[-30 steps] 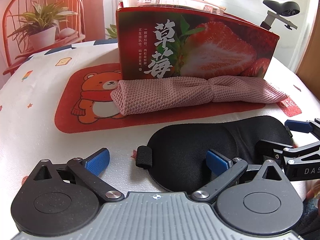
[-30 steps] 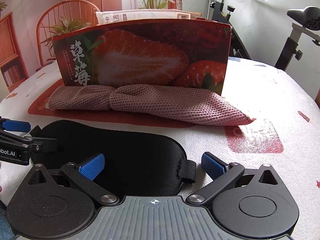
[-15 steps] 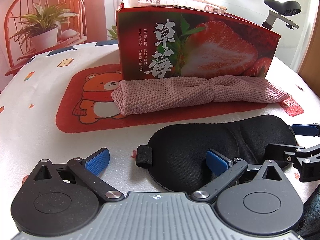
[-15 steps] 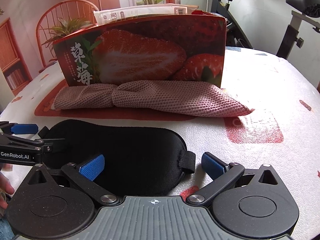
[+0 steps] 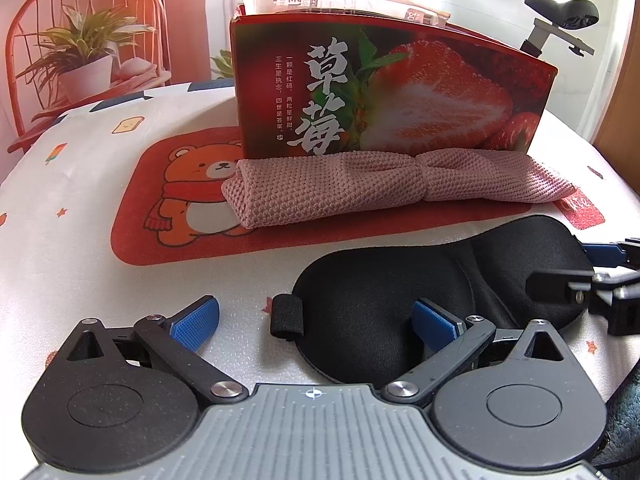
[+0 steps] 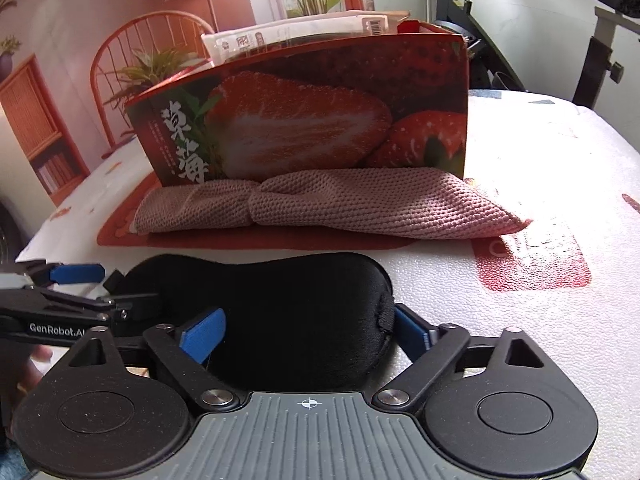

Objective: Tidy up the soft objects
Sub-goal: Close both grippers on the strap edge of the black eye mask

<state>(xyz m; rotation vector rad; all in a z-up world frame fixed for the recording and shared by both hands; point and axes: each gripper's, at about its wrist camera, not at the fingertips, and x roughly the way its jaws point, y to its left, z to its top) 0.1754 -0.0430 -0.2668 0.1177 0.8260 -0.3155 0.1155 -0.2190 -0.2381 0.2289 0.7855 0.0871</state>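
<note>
A black padded eye mask [image 5: 420, 280] lies flat on the white table, also in the right wrist view [image 6: 280, 296]. My left gripper [image 5: 312, 320] is open, its fingers astride the mask's left end with the strap loop [image 5: 286, 316]. My right gripper [image 6: 308, 332] is open, its fingers astride the mask's right end. A rolled pink knitted cloth [image 5: 380, 184] lies behind the mask against a red strawberry box [image 5: 392, 92], also seen in the right wrist view as cloth [image 6: 340, 208] and box [image 6: 320, 120].
A red bear mat [image 5: 168, 200] lies under the cloth and box. White packets [image 5: 340, 0] stick out of the box. A chair with a potted plant [image 5: 84, 64] stands far left. An exercise bike [image 5: 560, 20] stands far right.
My right gripper has moved forward so its fingers now straddle the mask's right end. The left gripper has barely moved. The mask and cloth lie as before.
</note>
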